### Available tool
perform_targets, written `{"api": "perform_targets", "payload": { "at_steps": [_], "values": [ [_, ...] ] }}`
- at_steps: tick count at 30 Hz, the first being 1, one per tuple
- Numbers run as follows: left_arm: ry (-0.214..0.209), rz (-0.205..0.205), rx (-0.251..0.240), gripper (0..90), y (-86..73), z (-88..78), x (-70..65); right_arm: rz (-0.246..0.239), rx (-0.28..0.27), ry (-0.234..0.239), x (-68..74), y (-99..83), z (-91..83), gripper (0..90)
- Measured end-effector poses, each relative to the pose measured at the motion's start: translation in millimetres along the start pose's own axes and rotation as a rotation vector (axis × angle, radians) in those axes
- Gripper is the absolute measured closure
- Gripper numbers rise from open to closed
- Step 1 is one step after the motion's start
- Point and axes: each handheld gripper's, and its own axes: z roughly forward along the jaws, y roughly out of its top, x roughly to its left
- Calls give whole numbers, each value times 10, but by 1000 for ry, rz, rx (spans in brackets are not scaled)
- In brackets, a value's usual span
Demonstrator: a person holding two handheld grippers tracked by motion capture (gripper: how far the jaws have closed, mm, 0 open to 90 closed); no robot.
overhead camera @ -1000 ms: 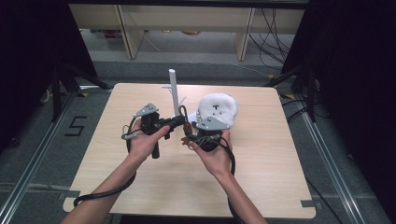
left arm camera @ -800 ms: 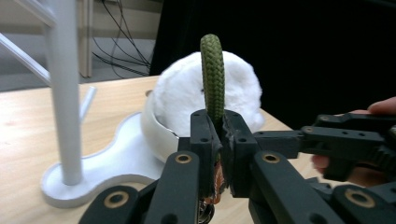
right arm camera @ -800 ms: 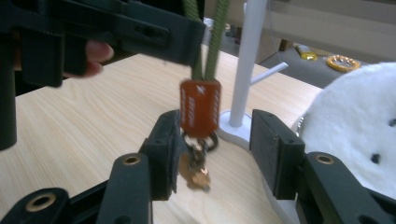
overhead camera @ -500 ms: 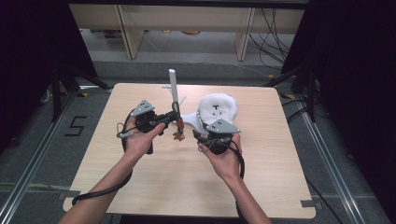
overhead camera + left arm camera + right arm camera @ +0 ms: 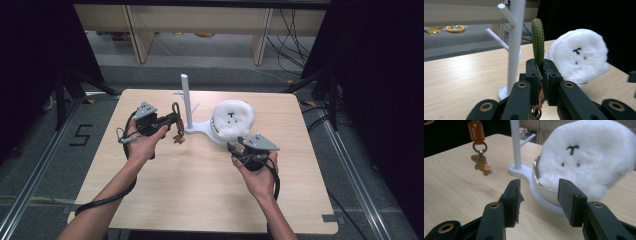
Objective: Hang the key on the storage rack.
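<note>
My left gripper [image 5: 541, 72] is clenched on the green braided loop [image 5: 538, 40] of a keychain; the loop stands up between the pads. In the high view the orange tag and charm [image 5: 177, 137] hang under the jaws, just above the table.

My right gripper [image 5: 540, 200] is released, with nothing between its pads; its jaws have just been opening. It points at the fluffy white pouch [image 5: 586, 157] in the dish of the stand.

Progress, as I judge it: keychain picked up, not yet hung. The white peg stand [image 5: 185, 100] is close at 3 o'clock of my left gripper, its side pegs [image 5: 497, 38] bare.

Room: open tabletop at 6 o'clock of both hands. Table's far edge [image 5: 150, 91] lies behind the stand, well apart. The pouch crowds the post's 3 o'clock side, so I would approach from 9 o'clock.
</note>
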Motion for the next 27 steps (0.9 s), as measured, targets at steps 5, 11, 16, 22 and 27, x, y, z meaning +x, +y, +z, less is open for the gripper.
{"api": "perform_targets", "payload": {
  "at_steps": [5, 11, 16, 22, 27],
  "values": [
    [45, 18, 4, 833, 15, 0, 56, 10, 11, -33, -105, -66, -98, 542],
    [100, 33, 9, 833, 64, 21, 111, 29, -12, -37, -194, -158, -167, 542],
    [140, 41, 12, 833, 108, 69, 150, 31, 7, -52, -222, -203, -209, 542],
    [182, 52, 15, 833, 148, 113, 179, 34, 12, -51, -226, -234, -196, 542],
    [202, 62, 17, 833, 174, 142, 183, 45, 12, -43, -226, -232, -188, 542]
  ]
}}
